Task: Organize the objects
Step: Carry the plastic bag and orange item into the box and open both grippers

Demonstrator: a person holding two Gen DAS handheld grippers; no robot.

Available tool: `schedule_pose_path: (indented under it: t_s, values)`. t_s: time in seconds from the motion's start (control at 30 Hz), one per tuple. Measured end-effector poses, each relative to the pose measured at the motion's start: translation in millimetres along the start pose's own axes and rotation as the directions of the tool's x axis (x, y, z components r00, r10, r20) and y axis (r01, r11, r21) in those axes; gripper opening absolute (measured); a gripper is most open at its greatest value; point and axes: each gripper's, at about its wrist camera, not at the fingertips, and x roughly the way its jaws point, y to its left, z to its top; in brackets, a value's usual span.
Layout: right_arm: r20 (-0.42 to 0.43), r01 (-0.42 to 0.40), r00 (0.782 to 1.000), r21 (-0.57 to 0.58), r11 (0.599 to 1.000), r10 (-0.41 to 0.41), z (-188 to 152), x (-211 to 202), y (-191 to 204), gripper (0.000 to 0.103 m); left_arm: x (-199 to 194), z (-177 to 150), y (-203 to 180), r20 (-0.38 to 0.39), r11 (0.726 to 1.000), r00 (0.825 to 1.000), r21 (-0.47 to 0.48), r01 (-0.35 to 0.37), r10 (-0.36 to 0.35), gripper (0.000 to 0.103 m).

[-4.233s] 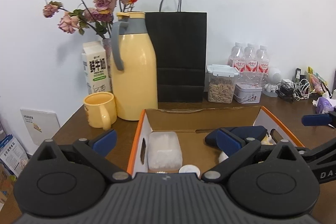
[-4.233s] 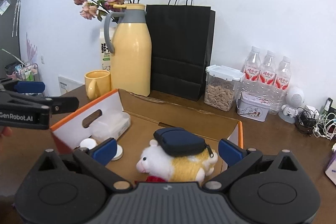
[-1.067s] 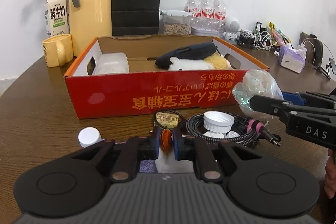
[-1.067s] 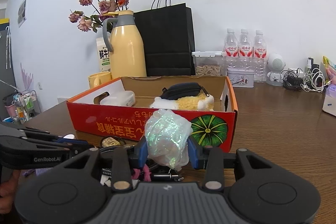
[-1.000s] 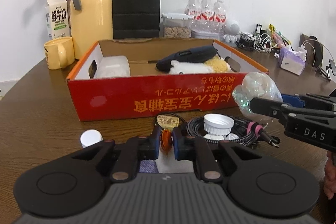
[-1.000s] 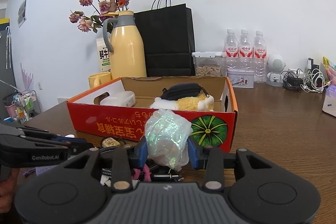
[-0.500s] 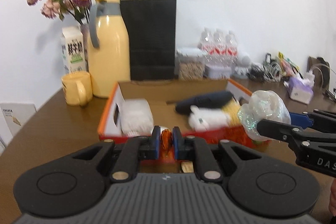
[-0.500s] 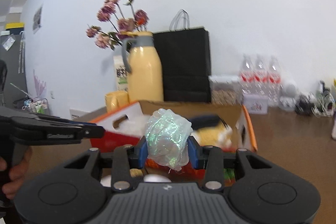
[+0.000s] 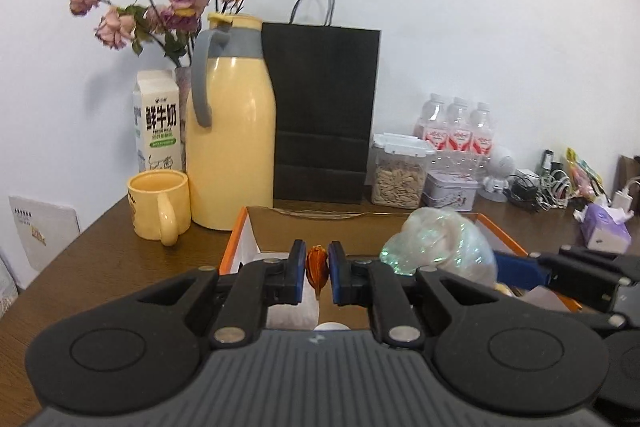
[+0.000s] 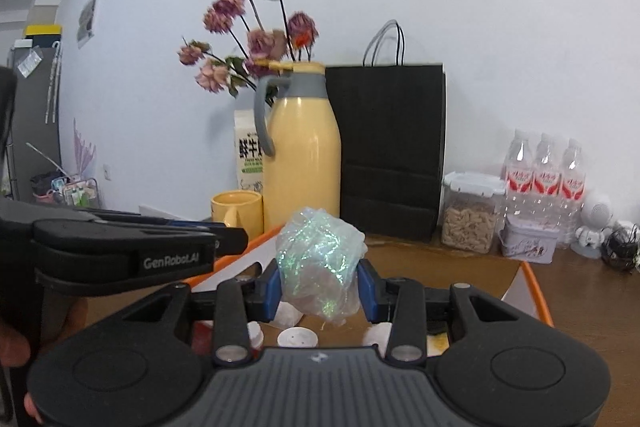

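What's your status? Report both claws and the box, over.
Left claw shut on small orange object. Right claw shut on iridescent wad. Both over open cardboard box. Nothing blocking the drop.

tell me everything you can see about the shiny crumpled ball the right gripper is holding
The crumpled ball looks like thin, translucent plastic film with iridescent green and pink glints, bunched into a loose lump. The right hand-held gripper pinches its lower half between blue pads, so most of it bulges above them. It is held in the air over the orange-edged cardboard box. Nothing else touches it.
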Motion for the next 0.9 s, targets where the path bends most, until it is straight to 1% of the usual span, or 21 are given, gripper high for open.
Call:
schedule_pose_path:
  t_s: [0.2, 0.33, 0.43, 0.5, 0.53, 0.57, 0.6, 0.63, 0.67, 0.7, 0.73, 0.77, 0.83, 0.9]
  values:
    - [-0.06, 0.023, 0.998, 0.014, 1.0, -0.022, -12.9, 29.2, -3.8, 0.037, 31.7, -7.1, 1.8, -0.031, 0.999, 0.999, -0.011, -0.031, 0.031, 0.013]
    - [-0.093, 0.023, 0.995, 0.022, 0.999, -0.021, -19.4, 34.2, -6.6, 0.037, 46.2, -16.7, 4.7, -0.077, 0.999, 0.996, -0.003, -0.041, 0.04, 0.013]
    - [-0.108, 0.027, 0.994, 0.019, 0.999, -0.025, -22.2, 34.3, -6.6, 0.038, 46.1, -20.0, 3.7, -0.078, 0.999, 0.996, 0.003, -0.042, 0.042, 0.013]
    - [-0.116, 0.031, 0.993, 0.018, 0.999, -0.029, -23.8, 34.1, -6.7, 0.042, 44.5, -21.6, 2.7, -0.072, 0.999, 0.996, 0.009, -0.042, 0.043, 0.013]
    - [-0.119, 0.035, 0.992, 0.021, 0.999, -0.032, -24.6, 33.8, -7.3, 0.045, 43.6, -22.6, 2.0, -0.069, 0.999, 0.996, 0.01, -0.049, 0.05, 0.014]
    - [-0.122, 0.039, 0.992, 0.022, 0.999, -0.036, -25.0, 33.2, -7.9, 0.048, 42.3, -23.9, 1.8, -0.061, 0.998, 0.996, 0.01, -0.068, 0.068, 0.017]
    - [-0.126, 0.044, 0.991, 0.023, 0.999, -0.041, -25.3, 32.5, -8.4, 0.051, 41.4, -24.5, 1.4, -0.055, 0.996, 0.995, 0.012, -0.083, 0.084, 0.026]
    - [-0.125, 0.051, 0.991, 0.024, 0.998, -0.048, -25.1, 31.4, -9.0, 0.06, 39.8, -25.3, 1.1, -0.048, 0.996, 0.995, 0.015, -0.091, 0.092, 0.035]
    - [-0.12, 0.061, 0.991, 0.026, 0.998, -0.057, -24.7, 30.4, -9.5, 0.07, 38.0, -25.7, 1.1, -0.039, 0.995, 0.994, 0.014, -0.098, 0.098, 0.061]
    - [-0.114, 0.069, 0.991, 0.027, 0.997, -0.065, -24.5, 29.2, -9.9, 0.077, 35.8, -26.1, 0.9, -0.026, 0.994, 0.994, 0.013, -0.104, 0.104, 0.084]
    - [-0.108, 0.076, 0.991, 0.028, 0.997, -0.073, -24.2, 27.9, -10.4, 0.09, 33.3, -26.0, 0.7, -0.009, 0.994, 0.994, 0.012, -0.111, 0.111, 0.092]
    - [-0.101, 0.084, 0.992, 0.028, 0.996, -0.08, -24.3, 26.6, -10.7, 0.099, 30.6, -26.0, 0.3, 0.009, 0.993, 0.993, 0.012, -0.12, 0.12, 0.103]
    - [-0.097, 0.1, 0.991, 0.026, 0.995, -0.097, -24.5, 25.0, -11.1, 0.103, 26.5, -26.4, -0.8, 0.041, 0.991, 0.99, 0.01, -0.136, 0.136, 0.103]
    - [-0.1, 0.105, 0.99, 0.026, 0.994, -0.102, -24.8, 25.1, -11.7, 0.103, 26.9, -27.1, -1.0, 0.04, 0.988, 0.987, 0.01, -0.154, 0.153, 0.103]
